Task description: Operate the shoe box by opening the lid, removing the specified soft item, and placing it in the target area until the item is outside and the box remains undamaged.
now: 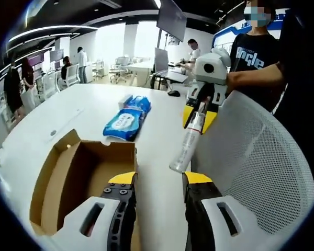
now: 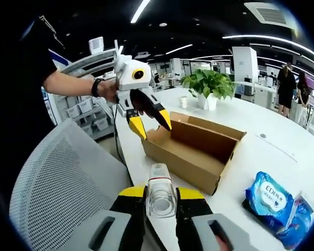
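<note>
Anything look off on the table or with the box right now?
The right gripper is shut on a clear plastic bottle, hardly a soft item; the soft wipes packs lie on the table. The open shoe box looks undamaged.

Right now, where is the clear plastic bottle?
The clear plastic bottle is clamped in the right hand-held gripper, held in the air above the white table edge, between the open cardboard box and the white mesh chair.
</note>
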A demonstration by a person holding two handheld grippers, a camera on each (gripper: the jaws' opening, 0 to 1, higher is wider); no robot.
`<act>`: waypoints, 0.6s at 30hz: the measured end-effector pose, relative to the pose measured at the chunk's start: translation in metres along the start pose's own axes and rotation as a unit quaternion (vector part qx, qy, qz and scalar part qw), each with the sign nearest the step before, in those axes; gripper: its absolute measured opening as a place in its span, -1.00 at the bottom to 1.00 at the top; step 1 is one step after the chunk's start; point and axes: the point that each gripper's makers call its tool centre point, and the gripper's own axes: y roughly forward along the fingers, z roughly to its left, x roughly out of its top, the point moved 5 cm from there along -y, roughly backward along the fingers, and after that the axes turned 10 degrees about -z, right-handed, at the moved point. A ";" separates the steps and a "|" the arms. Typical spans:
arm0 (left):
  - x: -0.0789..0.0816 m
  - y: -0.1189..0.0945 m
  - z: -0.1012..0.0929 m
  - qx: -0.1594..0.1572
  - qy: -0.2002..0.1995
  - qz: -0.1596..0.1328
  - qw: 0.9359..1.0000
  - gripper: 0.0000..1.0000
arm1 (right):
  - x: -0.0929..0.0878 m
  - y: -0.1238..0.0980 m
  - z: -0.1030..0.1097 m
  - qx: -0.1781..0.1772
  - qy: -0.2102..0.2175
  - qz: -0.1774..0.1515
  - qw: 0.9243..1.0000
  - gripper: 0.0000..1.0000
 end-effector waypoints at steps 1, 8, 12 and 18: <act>-0.003 -0.003 0.002 0.005 -0.006 0.000 1.000 -0.31 | -0.002 -0.003 -0.001 -0.005 0.003 0.000 1.000 -0.67; -0.014 -0.015 0.013 0.054 -0.035 -0.009 0.998 -0.29 | -0.011 -0.021 -0.012 -0.027 0.013 0.006 1.000 -0.67; -0.017 -0.018 0.016 0.078 -0.052 -0.021 0.995 -0.29 | -0.011 -0.029 -0.019 -0.038 0.015 0.007 0.999 -0.67; -0.020 -0.022 0.022 0.116 -0.080 -0.039 0.989 -0.28 | -0.009 -0.042 -0.034 -0.048 0.011 0.010 0.999 -0.67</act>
